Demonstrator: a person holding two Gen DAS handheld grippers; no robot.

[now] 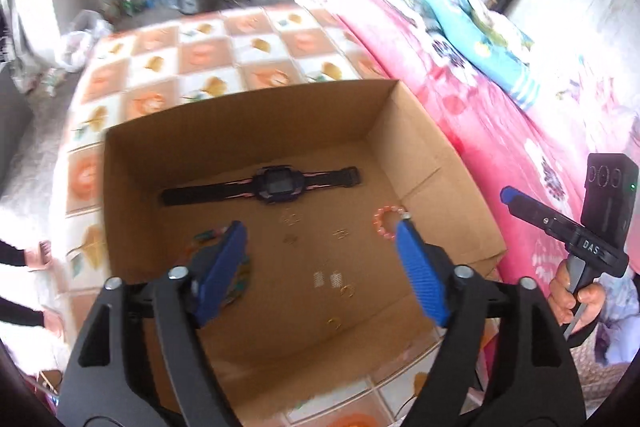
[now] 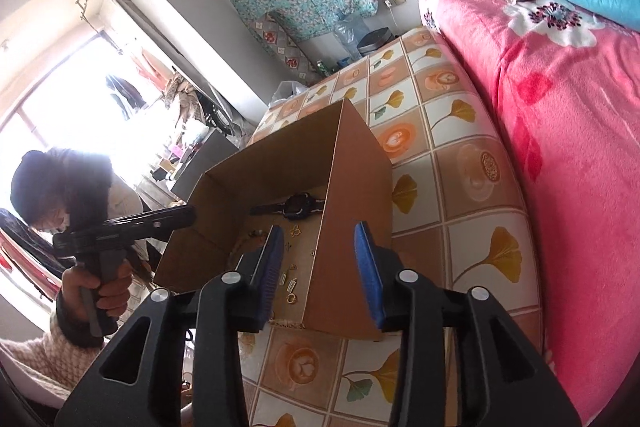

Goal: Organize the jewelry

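Observation:
An open cardboard box [image 1: 432,163] stands on a tiled-pattern cloth. On its floor lie a black watch [image 1: 266,185], a pink bead bracelet [image 1: 382,223], small gold rings [image 1: 347,290] and several tiny earrings. My left gripper [image 1: 320,227] hangs open over the box with nothing between its blue fingers; a colourful item [image 1: 240,279] is partly hidden under the left finger. My right gripper [image 2: 319,231] is open at the box's near right corner, its fingers either side of the box's side wall [image 2: 352,187] in the picture, not touching it. The watch [image 2: 298,207] shows beyond.
A pink flowered blanket [image 2: 560,107] and a blue pillow [image 1: 472,27] lie to the right of the box. The patterned cloth [image 2: 460,155] runs past the box. A person's hand [image 2: 100,287] holds the left gripper's handle. Bottles and bags stand by the far wall.

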